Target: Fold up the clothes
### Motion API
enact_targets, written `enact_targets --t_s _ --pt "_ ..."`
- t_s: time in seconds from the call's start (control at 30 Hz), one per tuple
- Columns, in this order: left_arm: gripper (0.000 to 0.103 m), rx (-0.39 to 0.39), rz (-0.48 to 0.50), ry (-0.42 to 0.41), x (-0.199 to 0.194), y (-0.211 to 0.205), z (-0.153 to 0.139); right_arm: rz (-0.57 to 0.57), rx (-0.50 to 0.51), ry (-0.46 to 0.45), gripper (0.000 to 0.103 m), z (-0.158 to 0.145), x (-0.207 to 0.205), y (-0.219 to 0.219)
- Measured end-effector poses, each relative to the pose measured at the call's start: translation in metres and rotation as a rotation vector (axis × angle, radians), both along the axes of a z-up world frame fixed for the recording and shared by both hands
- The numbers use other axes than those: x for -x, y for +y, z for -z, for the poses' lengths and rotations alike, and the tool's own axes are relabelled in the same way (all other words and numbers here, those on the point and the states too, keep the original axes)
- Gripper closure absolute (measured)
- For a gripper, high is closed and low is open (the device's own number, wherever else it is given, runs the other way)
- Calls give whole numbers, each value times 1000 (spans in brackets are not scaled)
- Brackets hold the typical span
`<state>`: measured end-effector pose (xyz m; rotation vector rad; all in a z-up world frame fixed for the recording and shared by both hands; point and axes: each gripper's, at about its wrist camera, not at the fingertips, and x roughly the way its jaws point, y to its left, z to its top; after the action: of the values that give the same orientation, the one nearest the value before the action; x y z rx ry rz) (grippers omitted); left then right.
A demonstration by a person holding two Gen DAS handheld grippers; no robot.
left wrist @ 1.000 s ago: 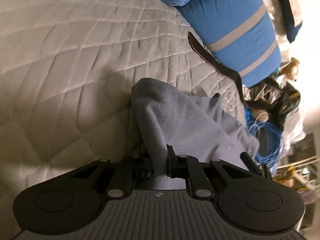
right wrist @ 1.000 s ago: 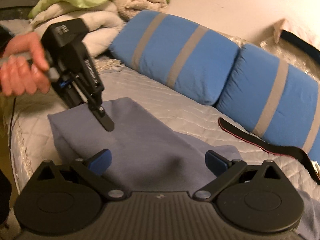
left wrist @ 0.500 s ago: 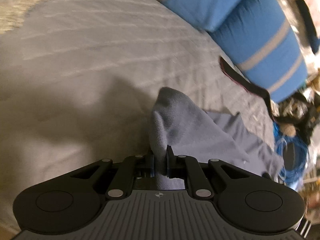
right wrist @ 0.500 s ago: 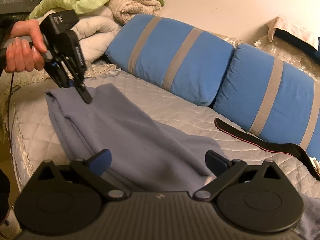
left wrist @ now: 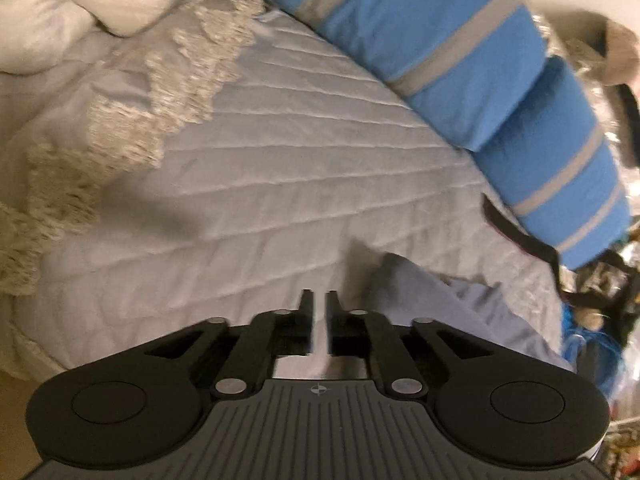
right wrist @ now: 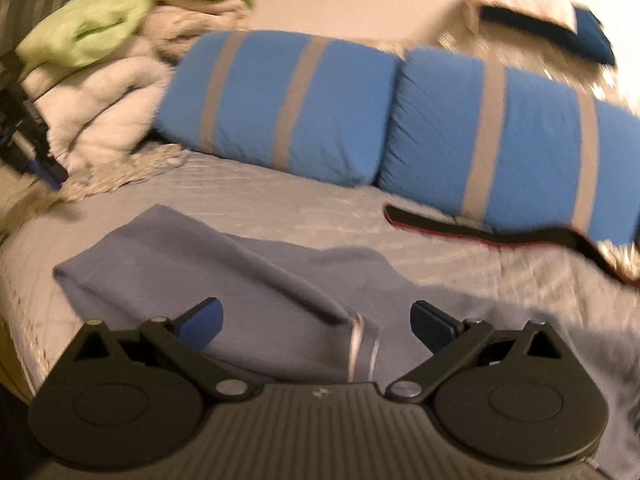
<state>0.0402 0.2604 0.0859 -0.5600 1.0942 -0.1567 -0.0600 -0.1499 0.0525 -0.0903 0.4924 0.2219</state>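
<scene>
Cloth, a blue-grey garment [right wrist: 208, 276], is lying folded near the bed's front edge on the quilted bedspread [left wrist: 288, 168]. My left gripper [left wrist: 319, 300] has just been opening, nothing between its jaws; my right gripper [right wrist: 316, 316] is hanging wide open over the garment. Blue striped cushions [right wrist: 288, 100] are lining the far edge.

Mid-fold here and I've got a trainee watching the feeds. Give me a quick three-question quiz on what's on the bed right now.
1. True or false: the left gripper grips the grey-blue garment.
2. Which lies nearest the blue striped pillows? A) dark strap B) green blanket C) the garment
3. Fill in: the right gripper jaws stand ____.

Key: 1 false, its jaws have just been opening with nothing between them; 2 A; 3 open.
</scene>
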Motion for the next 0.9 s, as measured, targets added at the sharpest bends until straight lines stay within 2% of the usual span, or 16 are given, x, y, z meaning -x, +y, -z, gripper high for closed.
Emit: enact_targets --t_s 0.03,0.1,0.2,0.5,0.57,0.7,0.9 --pt "64 26 13 -9 -1 -6 3 20 -12 13 0 1 -2 -4" --pt "50 68 50 -13 -7 -18 9 53 -31 25 0 2 -4 -10" --pt "46 98 109 9 -22 -37 26 71 -50 46 0 3 -6 -15" --pt "47 127 329 72 -51 -65 85 35 8 32 0 7 -8 -5" --pt "47 180 342 57 -54 -59 93 29 16 28 0 7 -8 -4" --pt "48 335 309 51 -60 -42 110 27 18 20 0 5 -9 -4" --pt "78 394 408 45 -66 -62 125 27 18 49 0 10 -17 -3"
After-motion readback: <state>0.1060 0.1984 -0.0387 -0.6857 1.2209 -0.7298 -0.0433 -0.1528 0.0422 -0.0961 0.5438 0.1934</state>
